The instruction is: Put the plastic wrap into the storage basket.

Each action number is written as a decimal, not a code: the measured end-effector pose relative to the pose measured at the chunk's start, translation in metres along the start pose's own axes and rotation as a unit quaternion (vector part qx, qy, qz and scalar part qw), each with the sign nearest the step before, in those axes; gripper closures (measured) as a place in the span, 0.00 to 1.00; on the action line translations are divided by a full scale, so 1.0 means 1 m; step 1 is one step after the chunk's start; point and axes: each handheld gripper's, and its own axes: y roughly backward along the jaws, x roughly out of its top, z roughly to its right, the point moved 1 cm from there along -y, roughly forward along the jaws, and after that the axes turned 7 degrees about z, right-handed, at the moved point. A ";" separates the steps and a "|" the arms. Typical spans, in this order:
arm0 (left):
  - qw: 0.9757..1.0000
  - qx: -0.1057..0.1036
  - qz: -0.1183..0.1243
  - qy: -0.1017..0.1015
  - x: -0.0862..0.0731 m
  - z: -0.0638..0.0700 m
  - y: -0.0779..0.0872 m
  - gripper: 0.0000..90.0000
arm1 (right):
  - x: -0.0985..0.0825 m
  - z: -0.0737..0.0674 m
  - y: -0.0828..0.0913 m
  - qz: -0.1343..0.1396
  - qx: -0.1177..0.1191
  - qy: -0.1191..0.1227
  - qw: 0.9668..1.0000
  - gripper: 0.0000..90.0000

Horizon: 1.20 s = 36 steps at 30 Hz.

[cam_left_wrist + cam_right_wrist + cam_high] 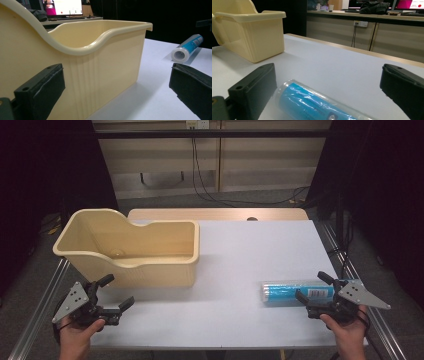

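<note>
A cream plastic bin (135, 245) stands on the left half of the white table, and its wall (100, 62) looms close in the left gripper view. A blue roll in clear wrap (295, 292) lies on its side at the right. My left gripper (117, 292) is open just in front of the bin's near wall, nothing between its jaws. My right gripper (314, 287) is open at the roll's right end; the roll (312, 105) lies between its wide jaws, and the pads stand apart from it. The roll (187, 47) also appears far off in the left gripper view.
The white table top (240, 250) ends in a wooden strip (215, 214) at the back. Metal rails (40, 310) run along both table sides. Cables (210, 190) hang behind the table. A counter with monitors (387, 10) stands beyond.
</note>
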 end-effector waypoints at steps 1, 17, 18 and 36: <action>1.000 0.000 0.000 -0.001 0.000 0.000 0.000 0.00 | 0.000 0.000 0.000 -0.001 0.001 0.000 1.000 0.00; 1.000 -0.004 -0.007 -0.002 -0.001 0.003 -0.003 0.00 | 0.009 -0.002 -0.011 -0.028 0.012 0.011 0.999 0.00; 1.000 -0.005 -0.010 -0.005 -0.002 0.003 -0.003 0.00 | 0.010 -0.002 -0.012 -0.034 0.013 0.015 0.999 0.00; 1.000 -0.011 -0.021 -0.006 -0.004 0.005 -0.005 0.00 | 0.025 0.002 -0.035 -0.173 0.069 0.054 0.981 0.01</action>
